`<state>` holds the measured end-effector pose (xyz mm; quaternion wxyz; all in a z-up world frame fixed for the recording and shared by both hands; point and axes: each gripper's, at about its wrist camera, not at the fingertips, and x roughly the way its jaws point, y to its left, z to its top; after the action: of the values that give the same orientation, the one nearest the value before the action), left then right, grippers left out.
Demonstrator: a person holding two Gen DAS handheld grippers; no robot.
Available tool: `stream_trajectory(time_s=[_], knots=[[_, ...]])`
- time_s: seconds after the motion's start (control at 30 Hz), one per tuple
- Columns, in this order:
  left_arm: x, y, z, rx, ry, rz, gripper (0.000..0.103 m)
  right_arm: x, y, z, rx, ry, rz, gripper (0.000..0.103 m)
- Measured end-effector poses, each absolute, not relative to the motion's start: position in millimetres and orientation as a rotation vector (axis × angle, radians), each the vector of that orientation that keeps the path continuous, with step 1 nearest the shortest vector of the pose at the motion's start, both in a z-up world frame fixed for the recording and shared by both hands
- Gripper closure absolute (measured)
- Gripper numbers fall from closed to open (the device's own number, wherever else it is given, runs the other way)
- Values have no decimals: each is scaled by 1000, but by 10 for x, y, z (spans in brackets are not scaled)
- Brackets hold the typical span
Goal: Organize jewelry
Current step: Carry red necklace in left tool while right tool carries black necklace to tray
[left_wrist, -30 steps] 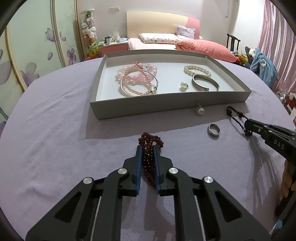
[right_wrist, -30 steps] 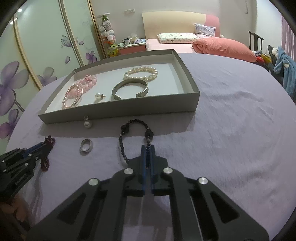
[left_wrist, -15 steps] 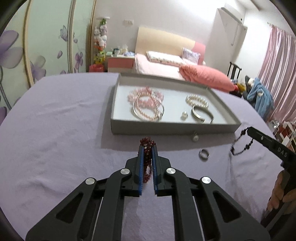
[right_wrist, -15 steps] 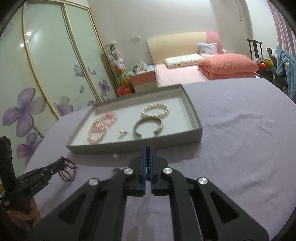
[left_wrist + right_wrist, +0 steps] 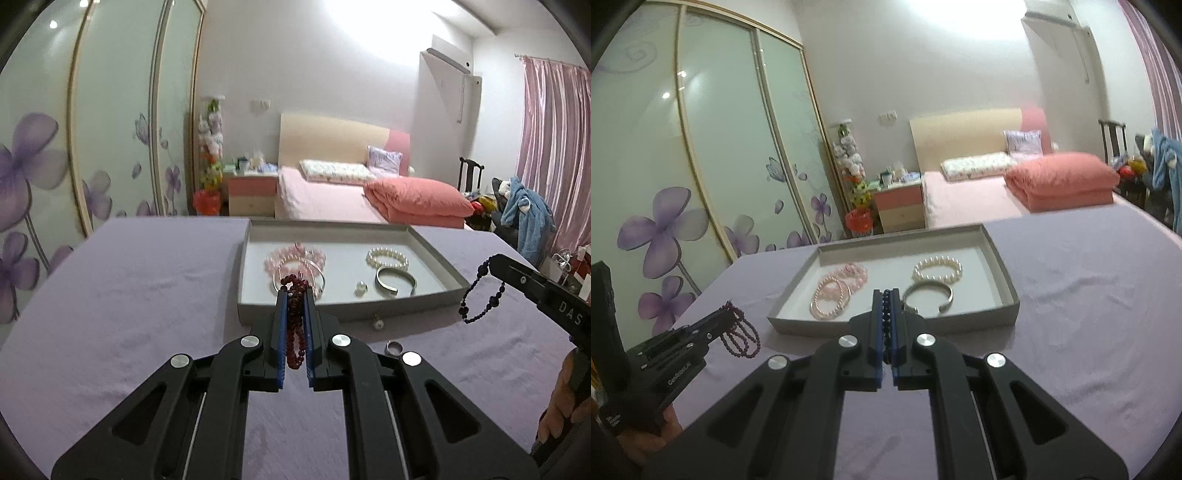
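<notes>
My left gripper (image 5: 295, 295) is shut on a dark red bead bracelet (image 5: 294, 325) and holds it in the air in front of the grey tray (image 5: 343, 303); the bracelet also hangs in the right wrist view (image 5: 740, 334). My right gripper (image 5: 885, 293) is shut on a dark blue bead bracelet (image 5: 886, 314), which dangles at the right in the left wrist view (image 5: 480, 295). The tray holds pink bead bracelets (image 5: 295, 258), a white pearl bracelet (image 5: 387, 257), a silver bangle (image 5: 395, 282) and a pearl earring (image 5: 361, 287).
A silver ring (image 5: 394, 348) and a pearl earring (image 5: 377, 324) lie on the purple tablecloth (image 5: 129, 295) just in front of the tray. Behind the table are a pink bed (image 5: 369, 195), a nightstand and floral wardrobe doors.
Both grippers have lifted their bracelets off the tablecloth and risen. The views now look more level over the tray toward the room.
</notes>
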<state>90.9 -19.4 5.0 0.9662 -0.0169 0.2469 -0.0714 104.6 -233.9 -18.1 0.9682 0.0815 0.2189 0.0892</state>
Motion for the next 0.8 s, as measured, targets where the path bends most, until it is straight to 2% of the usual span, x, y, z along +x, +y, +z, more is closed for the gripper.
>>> stream_trajectory(time_s=[0.37,0.8], knots=[[781,-265,219,-11,373,-109,94,828,-2125,73,41,256,117,98],[799,-283,287,7,301,-102,94,817,-2049,189,-14,148,65,98]])
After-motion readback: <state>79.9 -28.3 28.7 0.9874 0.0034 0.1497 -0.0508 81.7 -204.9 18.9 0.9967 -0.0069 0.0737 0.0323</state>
